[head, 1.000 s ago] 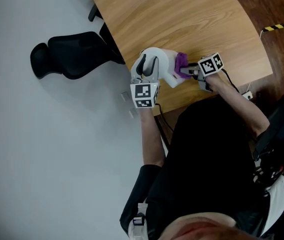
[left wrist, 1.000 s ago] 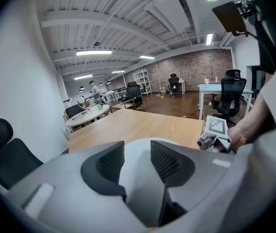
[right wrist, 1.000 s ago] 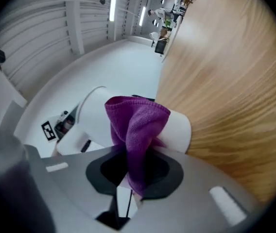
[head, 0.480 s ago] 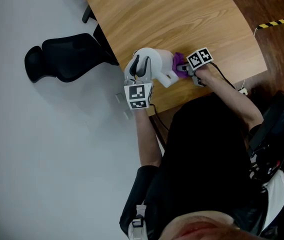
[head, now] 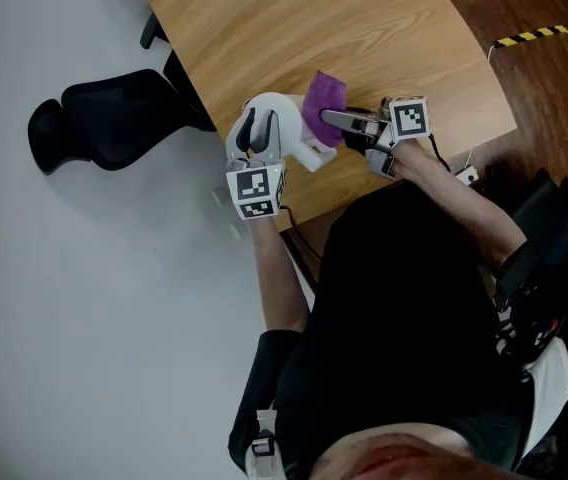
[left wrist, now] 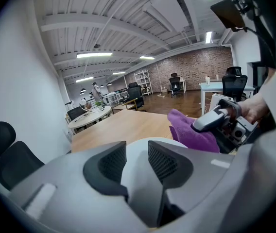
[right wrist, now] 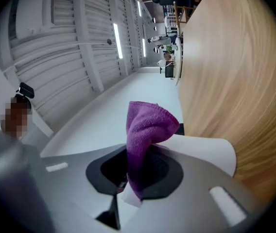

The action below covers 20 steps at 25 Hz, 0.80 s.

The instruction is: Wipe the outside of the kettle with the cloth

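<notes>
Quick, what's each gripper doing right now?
The left gripper has just been closing its jaws and now grips the kettle.
The right gripper is closed on the purple cloth.

Wooden table [head: 314, 18] (curved edge) bears white kettle [head: 286, 118].

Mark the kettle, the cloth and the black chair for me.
kettle [head: 286, 126]: head view, on its white body beside the dark handle.
cloth [head: 322, 98]: head view, on the middle of the purple bunch.
chair [head: 114, 123]: head view, on the broad middle of its black padding.

Black top [head: 404, 298] — grey left gripper [left wrist: 133, 152], black-and-white marker cube [head: 255, 190].
</notes>
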### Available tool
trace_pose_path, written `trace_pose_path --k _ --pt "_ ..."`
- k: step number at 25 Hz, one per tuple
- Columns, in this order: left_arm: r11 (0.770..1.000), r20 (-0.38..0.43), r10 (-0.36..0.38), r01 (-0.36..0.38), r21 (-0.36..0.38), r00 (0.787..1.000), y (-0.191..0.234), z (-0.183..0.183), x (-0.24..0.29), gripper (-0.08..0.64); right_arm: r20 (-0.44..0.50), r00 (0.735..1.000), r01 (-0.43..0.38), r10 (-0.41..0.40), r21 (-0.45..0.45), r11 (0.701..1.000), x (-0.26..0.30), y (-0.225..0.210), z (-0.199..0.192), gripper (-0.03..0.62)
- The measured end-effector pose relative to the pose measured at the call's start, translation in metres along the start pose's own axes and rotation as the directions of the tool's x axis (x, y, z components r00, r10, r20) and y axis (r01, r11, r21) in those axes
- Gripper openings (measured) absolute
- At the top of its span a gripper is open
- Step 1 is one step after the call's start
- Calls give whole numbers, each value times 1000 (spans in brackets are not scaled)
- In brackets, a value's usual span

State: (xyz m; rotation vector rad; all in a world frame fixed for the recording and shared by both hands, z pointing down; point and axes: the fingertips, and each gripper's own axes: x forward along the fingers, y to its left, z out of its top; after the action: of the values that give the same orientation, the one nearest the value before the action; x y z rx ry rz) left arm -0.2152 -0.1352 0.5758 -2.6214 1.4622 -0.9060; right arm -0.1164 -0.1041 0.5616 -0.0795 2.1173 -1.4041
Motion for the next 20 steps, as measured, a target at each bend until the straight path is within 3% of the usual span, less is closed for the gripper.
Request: trace_pose_path --k 2,7,13,20 --pt "1000 -3 -1 1 -1 1000 0 -3 4 112 -8 1000 7 -7 36 999 7 -2 -8 54" --pt "1000 -5 -5 5 0 1000 -1 -2 5 110 -20 993 117 -115 135 984 2 -45 -32 55" --pt "1000 4 5 -5 5 1000 0 1 2 110 -47 975 222 -218 130 966 -11 -91 -42 55" --pt "1000 19 14 -14 10 1000 -2 0 -2 110 -94 935 354 -343 150 923 -30 -145 -58 55"
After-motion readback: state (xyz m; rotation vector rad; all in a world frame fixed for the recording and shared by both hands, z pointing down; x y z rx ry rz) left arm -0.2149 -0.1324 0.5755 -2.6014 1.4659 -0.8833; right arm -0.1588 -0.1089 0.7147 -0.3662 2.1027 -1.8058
